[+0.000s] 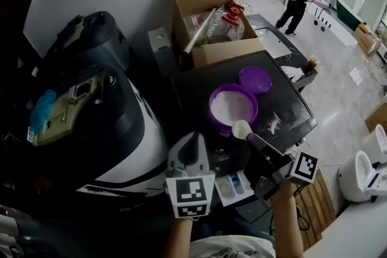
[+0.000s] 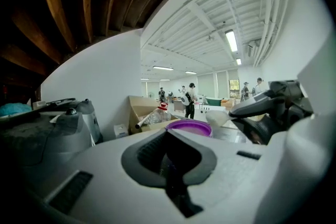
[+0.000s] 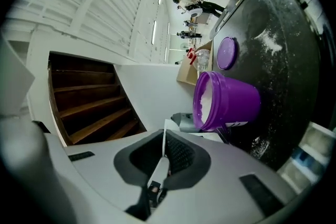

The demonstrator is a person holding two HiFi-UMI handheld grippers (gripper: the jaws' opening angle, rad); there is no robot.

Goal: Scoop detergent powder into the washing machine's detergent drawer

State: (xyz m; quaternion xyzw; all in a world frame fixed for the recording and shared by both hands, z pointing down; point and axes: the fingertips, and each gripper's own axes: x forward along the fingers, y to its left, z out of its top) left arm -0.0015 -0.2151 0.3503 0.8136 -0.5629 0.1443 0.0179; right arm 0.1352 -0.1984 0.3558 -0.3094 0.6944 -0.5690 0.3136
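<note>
Head view, one purple tub [image 1: 233, 107], one lid [image 1: 255, 79], right claw [image 1: 256, 143] gripping one scoop [image 1: 242, 129], left claw [image 1: 192, 142] closed, empty

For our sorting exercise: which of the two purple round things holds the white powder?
The purple tub, nearer the person, open and filled with powder; the flat purple lid lies bare beyond it.

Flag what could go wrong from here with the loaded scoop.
1. The scoop is heaped and the right gripper pinches only its thin handle; a tilt could shed powder before the drawer, as the spilled powder on the machine top suggests.
2. The left gripper sits close beside the drawer and may crowd the pour.
</note>
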